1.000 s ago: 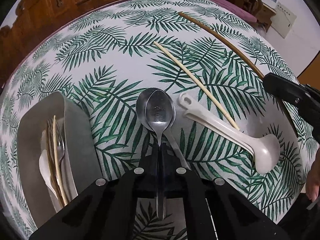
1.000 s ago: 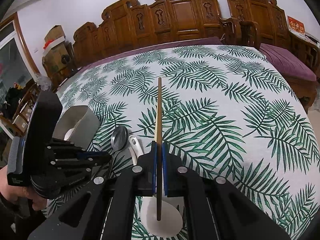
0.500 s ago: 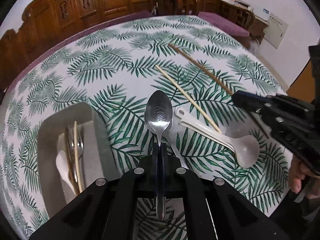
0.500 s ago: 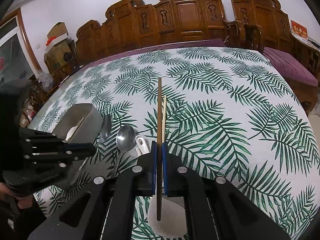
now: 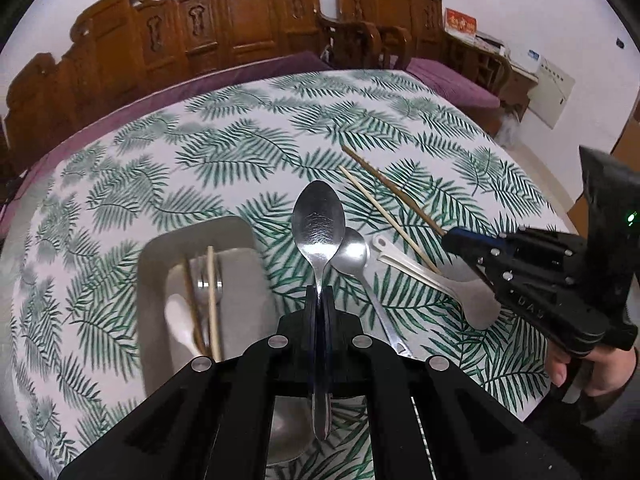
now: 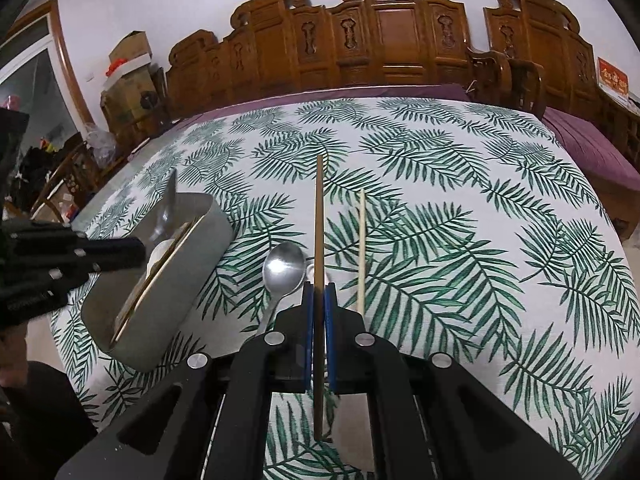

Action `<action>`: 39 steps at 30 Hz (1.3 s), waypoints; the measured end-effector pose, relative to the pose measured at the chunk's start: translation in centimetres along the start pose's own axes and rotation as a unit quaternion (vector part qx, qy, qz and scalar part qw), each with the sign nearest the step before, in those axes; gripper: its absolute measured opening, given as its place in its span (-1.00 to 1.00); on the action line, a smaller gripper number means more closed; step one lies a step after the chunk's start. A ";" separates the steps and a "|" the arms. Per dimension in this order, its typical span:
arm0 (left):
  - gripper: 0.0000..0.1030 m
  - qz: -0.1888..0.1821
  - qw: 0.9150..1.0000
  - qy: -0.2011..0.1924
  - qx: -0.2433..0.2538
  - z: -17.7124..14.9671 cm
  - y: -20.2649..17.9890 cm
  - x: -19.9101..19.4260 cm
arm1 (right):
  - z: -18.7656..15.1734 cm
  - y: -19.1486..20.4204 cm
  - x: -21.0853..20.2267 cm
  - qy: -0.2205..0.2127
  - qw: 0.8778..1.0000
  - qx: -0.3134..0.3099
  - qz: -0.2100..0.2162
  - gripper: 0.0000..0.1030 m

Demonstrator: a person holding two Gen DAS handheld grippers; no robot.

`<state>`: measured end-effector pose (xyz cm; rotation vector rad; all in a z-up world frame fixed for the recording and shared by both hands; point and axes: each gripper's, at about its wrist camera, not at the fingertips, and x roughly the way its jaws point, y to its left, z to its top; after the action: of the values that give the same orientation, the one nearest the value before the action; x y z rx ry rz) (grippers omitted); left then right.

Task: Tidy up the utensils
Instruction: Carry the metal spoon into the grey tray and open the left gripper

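My left gripper (image 5: 319, 294) is shut on a metal spoon (image 5: 319, 224) and holds it above the table, right of the grey tray (image 5: 154, 240). The tray holds chopsticks, a fork and a white spoon. My right gripper (image 6: 319, 290) is shut on a dark brown chopstick (image 6: 319, 216), lifted off the cloth. A pale chopstick (image 6: 361, 248) lies on the table beside it. A second metal spoon (image 5: 354, 250) and a white ladle-like spoon (image 5: 436, 280) lie on the table. The tray also shows in the right wrist view (image 6: 188, 276).
The table carries a white cloth with green fern print (image 5: 224, 160). Carved wooden chairs (image 6: 384, 32) stand along the far edge. A purple cushion (image 5: 448, 80) sits at the back right. The near table edge is close under both grippers.
My left gripper has lifted the metal spoon off the second spoon and moved back and left, nearer the tray. My right gripper has raised the dark chopstick a little.
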<state>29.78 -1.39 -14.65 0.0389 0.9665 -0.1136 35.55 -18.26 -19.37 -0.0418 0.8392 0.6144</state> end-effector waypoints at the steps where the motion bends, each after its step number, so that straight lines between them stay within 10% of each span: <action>1: -0.96 0.002 1.000 -0.003 -0.002 0.0 0.4 -0.3 | 0.0 0.2 0.1 0.001 1.000 -0.002 0.000 -0.88; 17: -0.96 0.032 0.997 0.012 -0.070 -3.3 7.8 2.4 | -0.3 1.0 1.0 0.014 1.000 -0.018 -0.006 -0.88; 39: -0.95 0.043 0.996 0.032 -0.071 -4.7 8.6 5.9 | -0.3 2.8 1.7 0.023 0.999 -0.043 0.005 -0.88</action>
<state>30.28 7.04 -22.34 -0.0464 1.0338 0.0369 34.73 -15.20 -20.24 -0.1308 0.8573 0.6609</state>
